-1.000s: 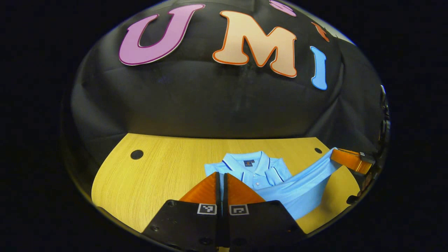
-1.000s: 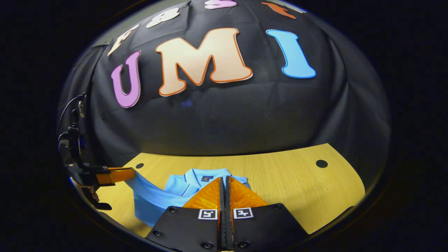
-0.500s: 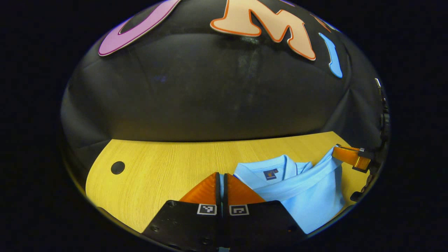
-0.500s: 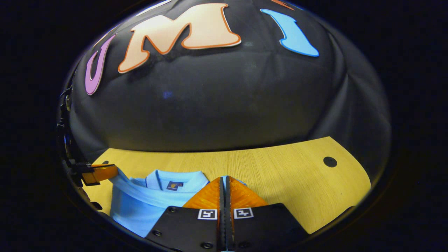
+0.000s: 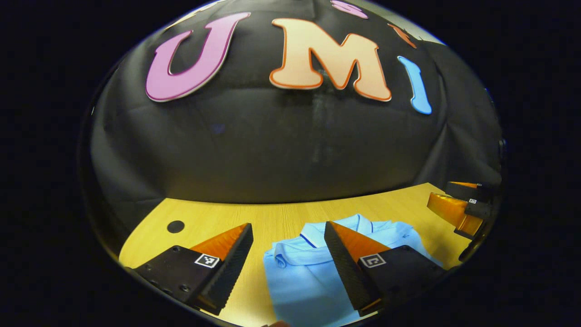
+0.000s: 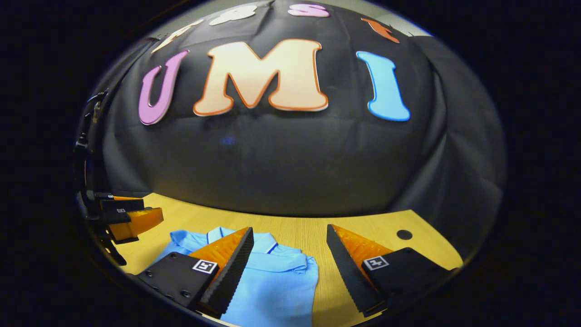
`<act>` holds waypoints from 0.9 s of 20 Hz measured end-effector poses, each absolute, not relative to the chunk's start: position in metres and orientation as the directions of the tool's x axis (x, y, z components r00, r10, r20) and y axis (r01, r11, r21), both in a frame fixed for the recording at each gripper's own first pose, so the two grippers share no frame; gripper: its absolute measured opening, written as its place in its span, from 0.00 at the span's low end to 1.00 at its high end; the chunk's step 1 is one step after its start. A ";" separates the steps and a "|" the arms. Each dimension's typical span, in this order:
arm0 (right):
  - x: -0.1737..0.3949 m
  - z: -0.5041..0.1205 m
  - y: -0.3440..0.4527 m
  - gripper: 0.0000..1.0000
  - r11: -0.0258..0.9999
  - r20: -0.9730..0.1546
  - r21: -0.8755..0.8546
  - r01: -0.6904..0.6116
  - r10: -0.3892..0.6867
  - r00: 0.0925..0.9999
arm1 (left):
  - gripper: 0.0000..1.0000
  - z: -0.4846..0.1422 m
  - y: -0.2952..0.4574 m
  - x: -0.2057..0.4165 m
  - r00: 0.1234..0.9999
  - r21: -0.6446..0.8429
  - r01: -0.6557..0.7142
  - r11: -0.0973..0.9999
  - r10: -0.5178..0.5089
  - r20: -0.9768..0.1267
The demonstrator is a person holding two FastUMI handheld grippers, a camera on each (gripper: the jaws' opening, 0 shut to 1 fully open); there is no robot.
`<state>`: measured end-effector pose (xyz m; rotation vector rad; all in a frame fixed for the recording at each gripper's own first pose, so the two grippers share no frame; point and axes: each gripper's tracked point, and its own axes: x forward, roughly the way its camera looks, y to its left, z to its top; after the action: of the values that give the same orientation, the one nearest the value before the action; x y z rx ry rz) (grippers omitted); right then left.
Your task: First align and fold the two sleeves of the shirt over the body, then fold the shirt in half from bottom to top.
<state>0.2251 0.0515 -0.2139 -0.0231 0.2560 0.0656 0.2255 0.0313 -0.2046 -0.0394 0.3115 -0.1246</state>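
folded shirt (image 5: 299,277) lies flat on the worktop (image 5: 272,220), bottom centre of the frame. left gripper (image 5: 288,268) and right gripper (image 6: 290,268) hover above it, jaws wide, holding nothing.

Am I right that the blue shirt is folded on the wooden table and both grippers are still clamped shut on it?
Not quite. The shirt lies folded on the table, but both grippers, left and right, are open, as each gripper's own view shows.

shirt (image 5: 299,277) | light blue polo | folded, collar at far end | flat on table (image 5: 272,220)
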 end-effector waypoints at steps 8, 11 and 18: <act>0.112 -0.138 0.047 0.99 0.994 -0.174 0.005 -0.112 0.112 0.978 | 0.95 -0.117 0.022 0.117 0.980 -0.043 0.103 0.994 -0.109 -0.169; 0.086 -0.111 0.045 0.99 0.993 -0.130 0.020 -0.113 0.114 0.985 | 0.95 -0.101 0.020 0.085 0.983 -0.012 0.105 0.994 -0.106 -0.151; 0.054 -0.084 0.050 0.99 0.991 -0.100 0.058 -0.118 0.123 0.987 | 0.95 -0.082 0.019 0.056 0.986 -0.007 0.116 0.993 -0.116 -0.123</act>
<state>0.0543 0.0500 -0.0837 0.0524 0.1033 0.1212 0.0564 0.0192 -0.0816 -0.0001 0.1235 -0.1165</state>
